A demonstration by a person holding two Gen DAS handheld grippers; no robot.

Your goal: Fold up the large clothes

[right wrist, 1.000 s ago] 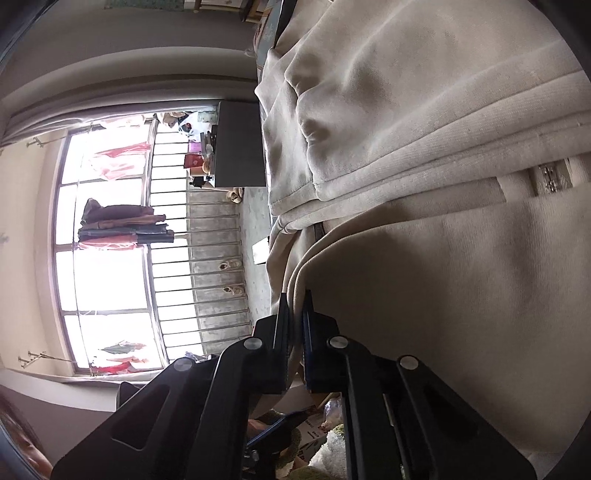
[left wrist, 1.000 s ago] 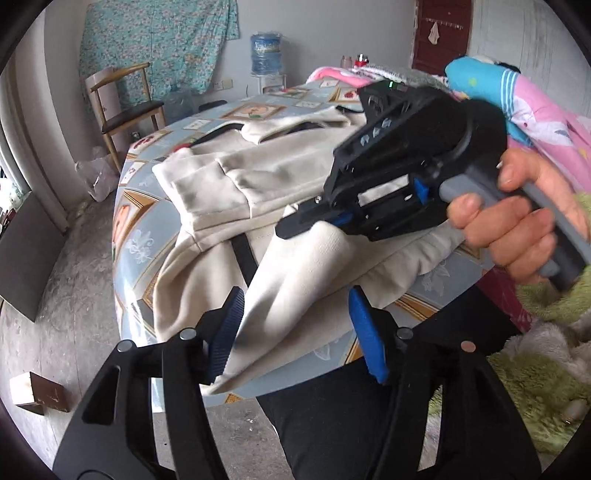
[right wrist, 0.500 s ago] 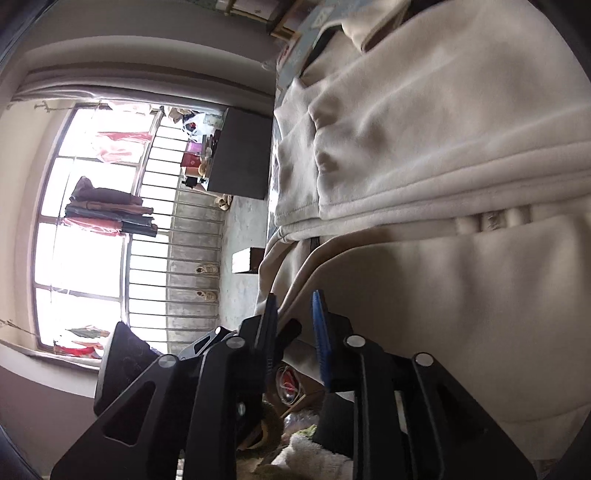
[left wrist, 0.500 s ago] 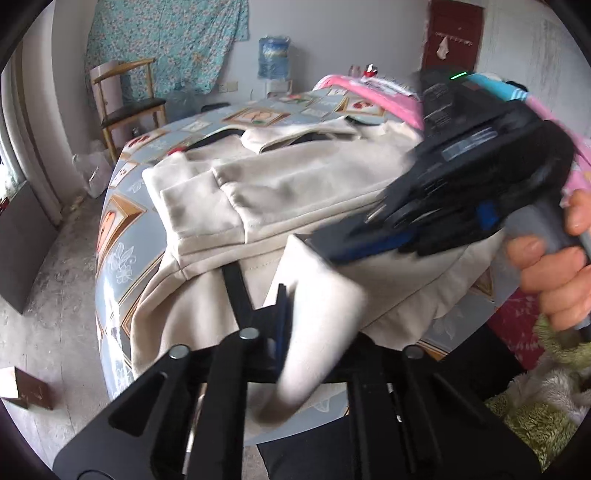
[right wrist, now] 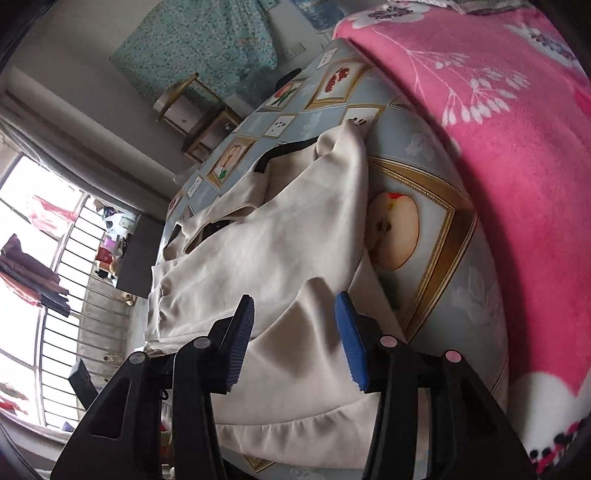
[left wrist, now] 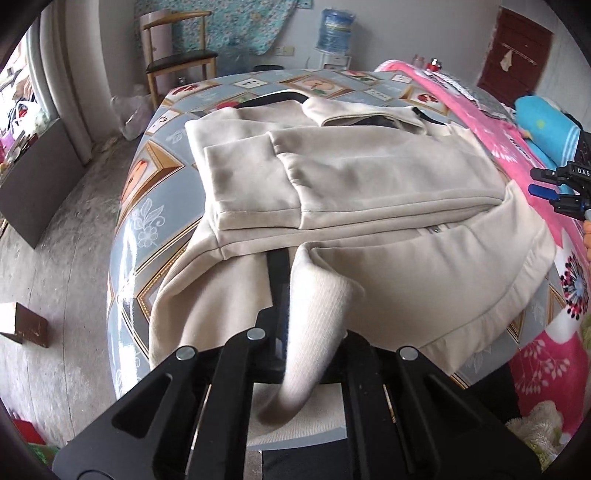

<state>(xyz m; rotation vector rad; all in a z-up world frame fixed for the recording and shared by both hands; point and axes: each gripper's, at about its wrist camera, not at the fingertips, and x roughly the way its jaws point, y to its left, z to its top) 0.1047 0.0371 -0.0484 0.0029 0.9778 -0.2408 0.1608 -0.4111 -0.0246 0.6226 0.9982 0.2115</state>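
Note:
A large cream jacket (left wrist: pixel 354 192) lies partly folded on the table, sleeves laid across its body and its hem hanging over the near edge. My left gripper (left wrist: pixel 295 332) is shut on the jacket's ribbed cuff (left wrist: pixel 314 332), which drapes down between the jaws. My right gripper (right wrist: pixel 295 325) is open, its blue pads (right wrist: pixel 349 332) hovering just above the jacket's cream fabric (right wrist: pixel 258 266) near its right edge. The right gripper also shows in the left wrist view (left wrist: pixel 554 195) at the far right, off the jacket.
The table has a blue patterned cloth (left wrist: pixel 147 206) with fruit pictures. A pink floral blanket (right wrist: pixel 498 129) lies along the right side. A wooden chair (left wrist: pixel 177 55) and a water bottle (left wrist: pixel 334 26) stand by the far wall. Bare concrete floor (left wrist: pixel 55 277) lies left.
My right gripper let go of the cuff, opened and swung away to the jacket's right edge. My left gripper closed on the cuff and moved closer over the jacket.

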